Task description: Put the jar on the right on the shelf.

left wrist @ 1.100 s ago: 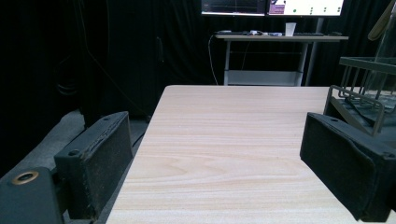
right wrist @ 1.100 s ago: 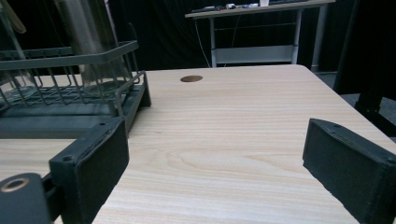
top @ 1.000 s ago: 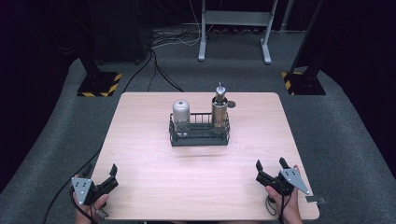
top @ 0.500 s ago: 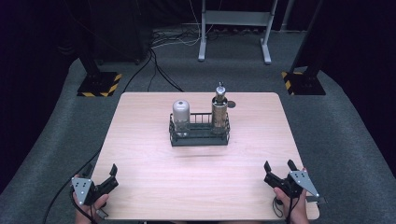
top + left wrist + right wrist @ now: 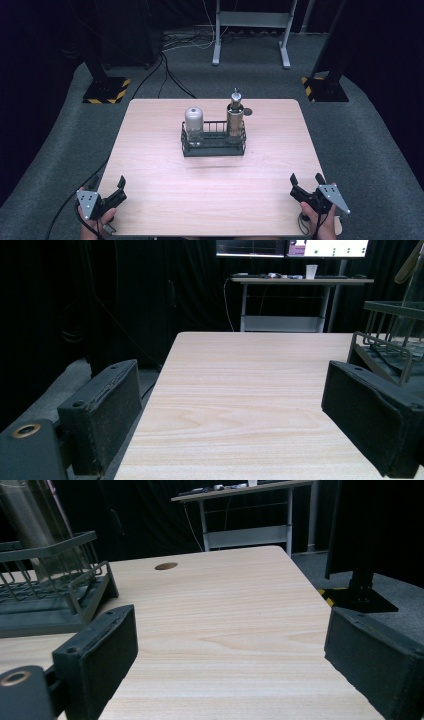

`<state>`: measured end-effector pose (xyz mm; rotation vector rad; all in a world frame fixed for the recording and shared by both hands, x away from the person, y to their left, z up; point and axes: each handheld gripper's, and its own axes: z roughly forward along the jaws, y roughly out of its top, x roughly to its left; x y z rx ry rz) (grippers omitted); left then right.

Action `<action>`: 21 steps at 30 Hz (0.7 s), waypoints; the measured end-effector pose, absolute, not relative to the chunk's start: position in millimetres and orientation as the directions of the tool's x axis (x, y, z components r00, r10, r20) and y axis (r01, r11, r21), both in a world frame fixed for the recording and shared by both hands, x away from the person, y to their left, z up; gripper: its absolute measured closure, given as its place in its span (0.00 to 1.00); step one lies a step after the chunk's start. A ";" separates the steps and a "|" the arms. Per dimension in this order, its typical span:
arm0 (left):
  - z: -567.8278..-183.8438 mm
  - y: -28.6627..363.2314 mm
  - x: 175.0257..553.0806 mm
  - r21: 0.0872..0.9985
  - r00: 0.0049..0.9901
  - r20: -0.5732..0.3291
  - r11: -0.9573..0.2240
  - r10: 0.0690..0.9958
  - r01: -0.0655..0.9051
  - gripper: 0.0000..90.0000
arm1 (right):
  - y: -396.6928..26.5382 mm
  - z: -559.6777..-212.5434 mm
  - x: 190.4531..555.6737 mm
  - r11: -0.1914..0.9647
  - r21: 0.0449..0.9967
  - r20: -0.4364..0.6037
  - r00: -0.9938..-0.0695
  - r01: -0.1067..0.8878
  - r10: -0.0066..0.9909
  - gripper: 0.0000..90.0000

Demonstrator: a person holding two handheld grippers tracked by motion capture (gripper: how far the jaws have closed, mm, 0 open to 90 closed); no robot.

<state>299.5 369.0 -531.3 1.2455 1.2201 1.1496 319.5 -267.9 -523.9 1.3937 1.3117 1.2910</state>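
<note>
A black wire basket [image 5: 212, 146] stands at the middle of the wooden table [image 5: 150, 150]. In it, a glass jar with a silver lid [image 5: 193, 124] stands at the left and a taller bottle with a metal top [image 5: 235, 117] at the right. My left gripper [image 5: 108, 182] is held at the table's near left corner, open, with nothing between its jaws [image 5: 232, 382]. Over the near right corner my right gripper [image 5: 306, 179] is also open and empty [image 5: 232, 630]. Both point toward the basket [image 5: 387, 347] [image 5: 50, 592], well short of it.
A small brown disc [image 5: 248, 112] [image 5: 166, 566] lies on the table behind the basket's right end. Around the table, stand bases with yellow-black stripes [image 5: 106, 90] and cables rest on the grey floor. A metal-framed desk [image 5: 300, 282] stands beyond the far edge.
My right gripper has shifted a little to the right along the near edge. The left gripper and the basket's contents have not moved.
</note>
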 end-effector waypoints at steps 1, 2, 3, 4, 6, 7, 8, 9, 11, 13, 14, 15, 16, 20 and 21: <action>-531.3 369.0 299.5 0.999 0.037 -0.017 0.015 0.999 0.042 0.10 | -269.2 -523.9 319.2 -0.132 0.978 0.143 -0.060 0.159 0.988 0.07; -531.3 369.0 299.5 0.999 0.037 -0.017 0.016 0.999 0.043 0.10 | -270.5 -523.9 318.8 -0.133 0.978 0.143 -0.058 0.160 0.988 0.06; -531.3 369.0 299.5 0.999 0.037 -0.017 0.016 0.999 0.043 0.10 | -271.6 -523.9 318.3 -0.133 0.978 0.143 -0.056 0.160 0.988 0.06; -531.3 369.0 299.5 0.999 0.037 -0.017 0.016 0.999 0.042 0.10 | -272.9 -523.9 317.9 -0.132 0.978 0.142 -0.054 0.160 0.988 0.06; -531.3 368.9 299.5 0.999 0.036 -0.017 0.016 0.999 0.042 0.10 | -275.0 -523.9 317.2 -0.131 0.979 0.140 -0.049 0.159 0.989 0.07; -531.3 368.9 299.5 0.999 0.036 -0.016 0.015 0.999 0.042 0.10 | -275.9 -523.8 316.8 -0.132 0.978 0.141 -0.046 0.159 0.989 0.06; -531.3 368.8 299.4 0.999 0.036 -0.016 0.015 0.999 0.042 0.10 | -277.1 -523.8 316.5 -0.133 0.978 0.142 -0.044 0.160 0.989 0.06; -531.3 368.8 299.4 0.999 0.036 -0.016 0.014 0.999 0.042 0.10 | -278.2 -523.9 316.1 -0.135 0.978 0.143 -0.042 0.159 0.989 0.07; -531.3 368.6 299.4 0.999 0.037 -0.015 0.014 0.999 0.042 0.10 | -280.5 -523.8 315.5 -0.136 0.978 0.144 -0.038 0.159 0.989 0.06; -531.3 368.4 299.4 0.999 0.039 -0.013 0.011 0.999 0.043 0.10 | -282.6 -523.8 314.8 -0.138 0.978 0.145 -0.032 0.159 0.989 0.06; -531.3 368.4 299.5 0.999 0.040 -0.012 0.010 0.999 0.043 0.10 | -283.5 -523.8 314.4 -0.138 0.978 0.145 -0.030 0.159 0.989 0.06; -531.3 368.4 299.5 0.999 0.040 -0.013 0.011 0.999 0.044 0.10 | -284.4 -523.8 314.1 -0.137 0.978 0.143 -0.027 0.159 0.989 0.07; -531.2 368.5 299.6 0.999 0.040 -0.014 0.012 0.999 0.044 0.10 | -285.2 -523.8 313.8 -0.136 0.978 0.142 -0.026 0.159 0.989 0.06; -531.2 368.8 299.7 0.999 0.040 -0.015 0.013 0.999 0.045 0.10 | -287.9 -523.8 312.5 -0.135 0.978 0.140 -0.020 0.157 0.990 0.06; -531.2 368.7 299.7 0.999 0.041 -0.014 0.012 0.999 0.045 0.10 | -288.3 -523.8 312.3 -0.135 0.978 0.139 -0.018 0.158 0.990 0.06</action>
